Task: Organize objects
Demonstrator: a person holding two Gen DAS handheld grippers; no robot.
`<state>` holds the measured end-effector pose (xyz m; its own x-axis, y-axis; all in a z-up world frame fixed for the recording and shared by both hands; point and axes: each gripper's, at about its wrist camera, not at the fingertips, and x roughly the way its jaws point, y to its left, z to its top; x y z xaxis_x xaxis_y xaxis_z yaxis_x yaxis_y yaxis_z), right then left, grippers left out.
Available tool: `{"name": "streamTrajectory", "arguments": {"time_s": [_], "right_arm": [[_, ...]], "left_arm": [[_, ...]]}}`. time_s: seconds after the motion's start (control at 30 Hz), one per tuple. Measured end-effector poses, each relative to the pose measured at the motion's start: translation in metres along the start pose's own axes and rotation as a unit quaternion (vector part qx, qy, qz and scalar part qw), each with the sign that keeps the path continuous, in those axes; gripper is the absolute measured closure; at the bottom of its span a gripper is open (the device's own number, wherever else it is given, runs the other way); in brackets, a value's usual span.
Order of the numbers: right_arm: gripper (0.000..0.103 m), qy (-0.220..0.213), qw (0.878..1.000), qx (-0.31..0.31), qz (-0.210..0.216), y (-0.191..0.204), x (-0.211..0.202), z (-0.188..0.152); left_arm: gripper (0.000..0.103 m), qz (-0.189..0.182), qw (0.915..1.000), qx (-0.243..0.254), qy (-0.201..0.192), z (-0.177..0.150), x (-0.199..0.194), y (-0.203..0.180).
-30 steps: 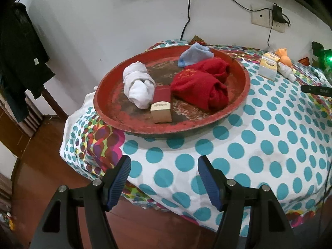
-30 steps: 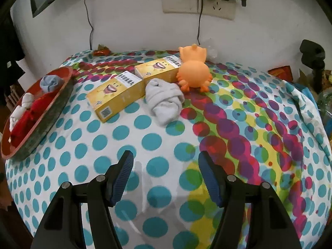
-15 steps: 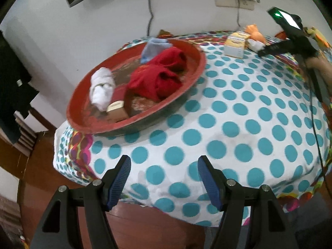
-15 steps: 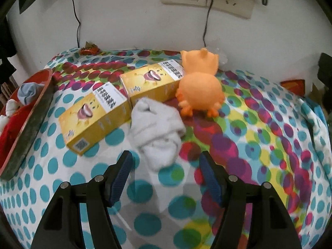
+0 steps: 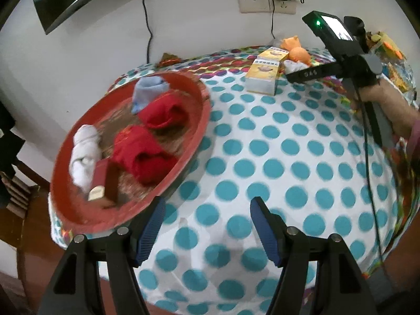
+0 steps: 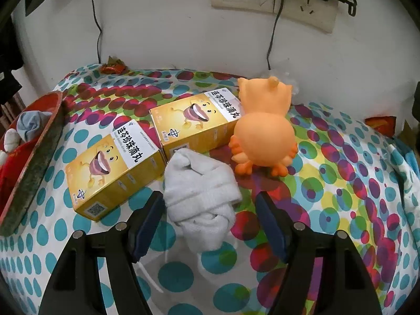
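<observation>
Between opening fingers [image 6: 273, 225], rolled white sock [image 6: 202, 197]

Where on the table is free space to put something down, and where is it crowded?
Free: the dotted cloth between the red tray and the yellow boxes. Crowded: the tray, full of rolled socks, and the back edge, where boxes, the white sock and the orange toy lie close together.

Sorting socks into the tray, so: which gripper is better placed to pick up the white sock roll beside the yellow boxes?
Right. The right gripper is opening with the white sock roll between its fingers; the left gripper has only tablecloth between its fingers.
</observation>
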<state>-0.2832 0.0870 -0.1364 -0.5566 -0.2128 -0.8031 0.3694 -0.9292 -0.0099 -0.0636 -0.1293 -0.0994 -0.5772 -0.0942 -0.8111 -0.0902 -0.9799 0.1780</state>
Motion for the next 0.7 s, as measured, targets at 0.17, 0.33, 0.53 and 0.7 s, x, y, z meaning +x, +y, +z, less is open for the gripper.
{"name": "streamTrajectory", "arguments": {"time_s": [0.17, 0.33, 0.53, 0.7], "right_arm": [[0.034, -0.004, 1.000, -0.003, 0.002, 0.000, 0.000, 0.000], [0.047, -0.007, 1.000, -0.002, 0.002, 0.000, -0.001, 0.000], [0.061, -0.012, 1.000, -0.001, 0.005, 0.000, -0.003, 0.000], [0.064, -0.013, 1.000, -0.003, 0.012, -0.004, -0.006, -0.003]], "left_arm": [[0.034, -0.026, 0.9995, -0.011, 0.010, 0.017, 0.014, -0.011], [0.034, -0.038, 0.9991, -0.009, 0.018, 0.036, 0.026, -0.022], [0.034, -0.040, 0.9990, -0.006, 0.020, 0.057, 0.044, -0.036], [0.034, -0.043, 0.9987, -0.020, 0.019, 0.066, 0.055, -0.042]]}}
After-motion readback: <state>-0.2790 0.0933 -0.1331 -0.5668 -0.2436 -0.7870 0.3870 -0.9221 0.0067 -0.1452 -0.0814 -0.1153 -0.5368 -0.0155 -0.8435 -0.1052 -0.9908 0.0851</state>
